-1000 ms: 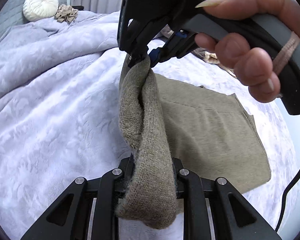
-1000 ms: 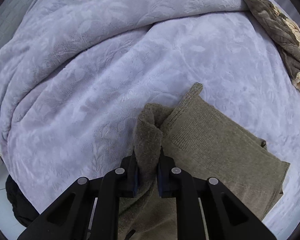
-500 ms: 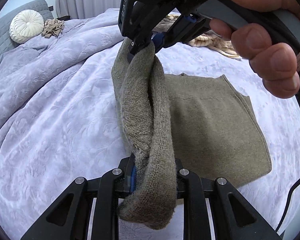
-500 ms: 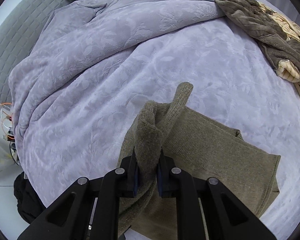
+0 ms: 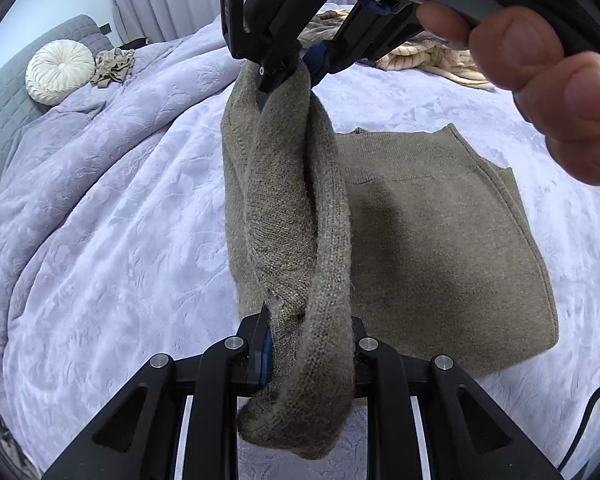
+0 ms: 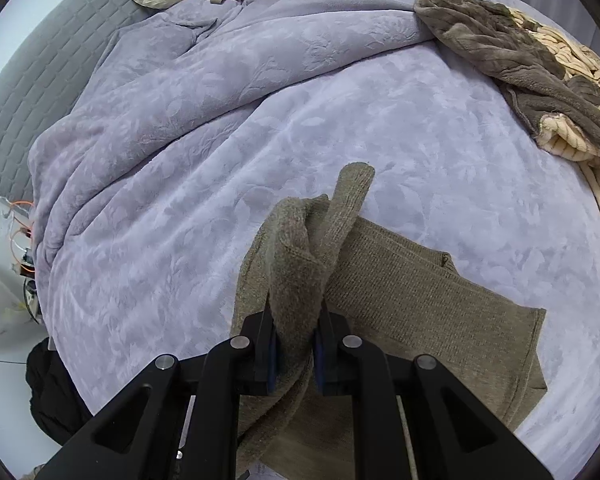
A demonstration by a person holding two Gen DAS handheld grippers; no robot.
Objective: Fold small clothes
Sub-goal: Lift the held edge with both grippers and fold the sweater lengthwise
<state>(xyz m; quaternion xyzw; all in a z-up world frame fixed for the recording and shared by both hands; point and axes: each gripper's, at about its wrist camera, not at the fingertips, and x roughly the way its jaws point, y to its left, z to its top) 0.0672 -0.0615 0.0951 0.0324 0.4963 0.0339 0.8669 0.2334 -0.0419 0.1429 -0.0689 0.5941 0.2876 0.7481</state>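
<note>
An olive knit garment point(image 5: 428, 224) lies partly flat on the lilac bedspread point(image 5: 112, 240). Its left edge is lifted off the bed as a bunched strip between both grippers. My left gripper point(image 5: 306, 354) is shut on the near end of that strip. My right gripper point(image 5: 288, 68) is shut on the far end, held above the bed by a hand. In the right wrist view my right gripper point(image 6: 294, 346) pinches the bunched fabric point(image 6: 296, 268), with the rest of the garment point(image 6: 432, 312) spread to the right.
A round cream cushion point(image 5: 60, 70) and a small crumpled beige cloth point(image 5: 114, 66) lie by the grey headboard. A brown and cream throw point(image 6: 532, 68) is heaped at the bed's far right. A black bundle point(image 6: 52, 392) sits off the bed's left edge.
Both grippers have risen with the garment's edge, lifting more of it off the bed. More of the headboard end of the bed has come into both views.
</note>
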